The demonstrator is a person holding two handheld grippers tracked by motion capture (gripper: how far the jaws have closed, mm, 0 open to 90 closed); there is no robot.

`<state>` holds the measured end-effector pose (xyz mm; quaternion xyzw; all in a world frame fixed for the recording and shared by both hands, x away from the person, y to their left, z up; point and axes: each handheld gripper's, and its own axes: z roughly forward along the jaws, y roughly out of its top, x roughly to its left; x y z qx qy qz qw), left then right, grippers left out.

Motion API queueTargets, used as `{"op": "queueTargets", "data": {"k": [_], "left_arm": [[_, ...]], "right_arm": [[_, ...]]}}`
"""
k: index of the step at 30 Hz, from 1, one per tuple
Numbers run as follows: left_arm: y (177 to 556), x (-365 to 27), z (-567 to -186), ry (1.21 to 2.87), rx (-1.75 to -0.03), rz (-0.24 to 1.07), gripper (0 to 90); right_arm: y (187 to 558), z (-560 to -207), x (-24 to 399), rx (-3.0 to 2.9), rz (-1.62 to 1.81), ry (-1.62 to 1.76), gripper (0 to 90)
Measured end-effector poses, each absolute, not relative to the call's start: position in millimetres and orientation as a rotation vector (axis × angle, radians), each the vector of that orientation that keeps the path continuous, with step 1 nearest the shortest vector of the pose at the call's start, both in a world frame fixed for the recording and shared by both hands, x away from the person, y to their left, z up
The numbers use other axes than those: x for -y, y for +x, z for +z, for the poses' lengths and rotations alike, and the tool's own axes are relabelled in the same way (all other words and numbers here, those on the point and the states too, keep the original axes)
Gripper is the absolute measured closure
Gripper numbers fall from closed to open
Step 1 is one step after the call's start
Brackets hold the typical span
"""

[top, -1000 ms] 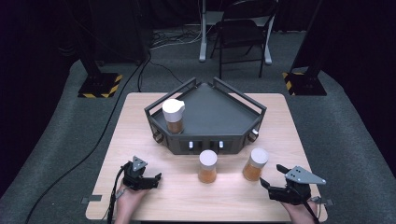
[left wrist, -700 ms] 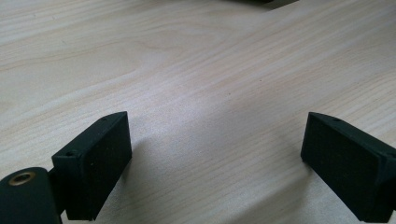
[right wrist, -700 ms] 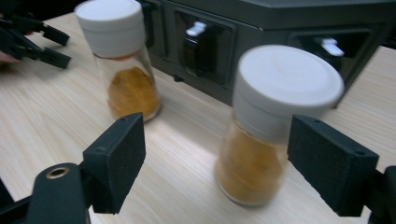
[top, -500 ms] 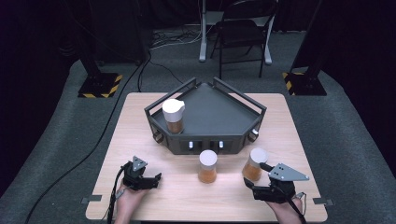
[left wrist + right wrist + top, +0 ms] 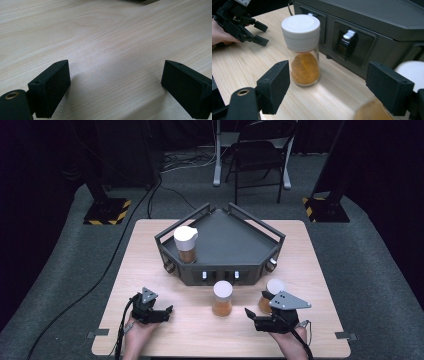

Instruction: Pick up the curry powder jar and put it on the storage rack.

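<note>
Your right gripper (image 5: 251, 315) has its jaws apart, gripping nothing. The middle spice jar (image 5: 303, 51) stands ahead between them, untouched, in front of the grey rack (image 5: 225, 240); a second jar (image 5: 272, 292) sits just beside the gripper.

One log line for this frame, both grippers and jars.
left gripper: open, over bare table | right gripper: open, facing middle jar | third jar: on rack

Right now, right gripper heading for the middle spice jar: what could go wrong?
1. The right gripper is open, with the right-hand jar close beside its right jaw; sweeping left could tip that jar.
2. The middle jar is tall and narrow; an off-centre jaw could topple it toward the dark rack.
</note>
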<state>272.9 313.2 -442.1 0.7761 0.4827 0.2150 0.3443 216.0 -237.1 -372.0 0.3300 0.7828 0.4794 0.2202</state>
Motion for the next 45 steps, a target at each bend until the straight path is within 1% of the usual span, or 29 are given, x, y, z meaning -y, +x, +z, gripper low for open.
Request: {"op": "queueTargets", "data": {"k": [17,35,45], "left_arm": [[273.1,-313.4,-442.0,2.018,-1.25,0.557,8.6],[273.2,-313.5,-441.8,2.021,-1.248,0.556,8.6],[273.2,-313.6,-441.8,2.021,-1.248,0.557,8.6]], "right_arm": [[241.1,-374.0,205.1,-2.209,1.362,0.871,18.3],[253.5,-396.0,182.3,-2.166,1.419,0.893,15.9],[260.6,-404.9,172.5,-2.152,1.416,0.918,18.5]]}}
